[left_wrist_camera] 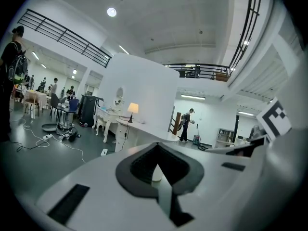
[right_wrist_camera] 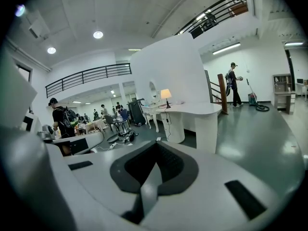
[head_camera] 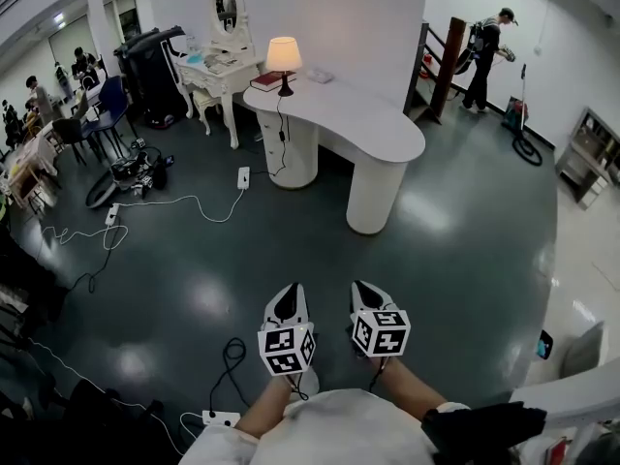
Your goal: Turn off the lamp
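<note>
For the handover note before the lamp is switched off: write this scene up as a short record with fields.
lamp: lit, upright near the far end of the white table
cord: hangs down the table's front toward a power strip on the floor
red book: on the table, left of the lamp's base in the head view
left gripper: jaws shut, empty, well short of the table
right gripper: jaws shut, empty, well short of the table

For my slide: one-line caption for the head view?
Left gripper and right gripper, both shut and empty, face the lit lamp on a white table across the room.
</note>
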### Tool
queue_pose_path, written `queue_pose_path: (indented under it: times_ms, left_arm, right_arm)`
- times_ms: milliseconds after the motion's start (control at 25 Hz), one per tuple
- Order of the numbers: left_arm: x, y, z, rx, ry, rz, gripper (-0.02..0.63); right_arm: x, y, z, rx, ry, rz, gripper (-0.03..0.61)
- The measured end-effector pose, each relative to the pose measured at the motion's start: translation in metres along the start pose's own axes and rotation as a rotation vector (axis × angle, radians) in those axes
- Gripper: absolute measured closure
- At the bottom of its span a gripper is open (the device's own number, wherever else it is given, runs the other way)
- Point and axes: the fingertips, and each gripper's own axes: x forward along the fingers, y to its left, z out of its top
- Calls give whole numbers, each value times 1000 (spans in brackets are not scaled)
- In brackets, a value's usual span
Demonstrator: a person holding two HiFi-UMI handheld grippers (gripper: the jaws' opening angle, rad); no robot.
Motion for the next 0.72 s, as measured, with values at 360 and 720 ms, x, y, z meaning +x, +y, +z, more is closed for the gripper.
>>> queue_pose_path:
  times_ms: [360,720]
  left_arm:
    - [66,32,27,-35,-5,-6,607]
    - [130,72,45,-33,-5,-21,607]
  right_arm:
    - [65,0,39,-30,-1,-2,580]
    - [132,-4,69,-34,-7,-29,580]
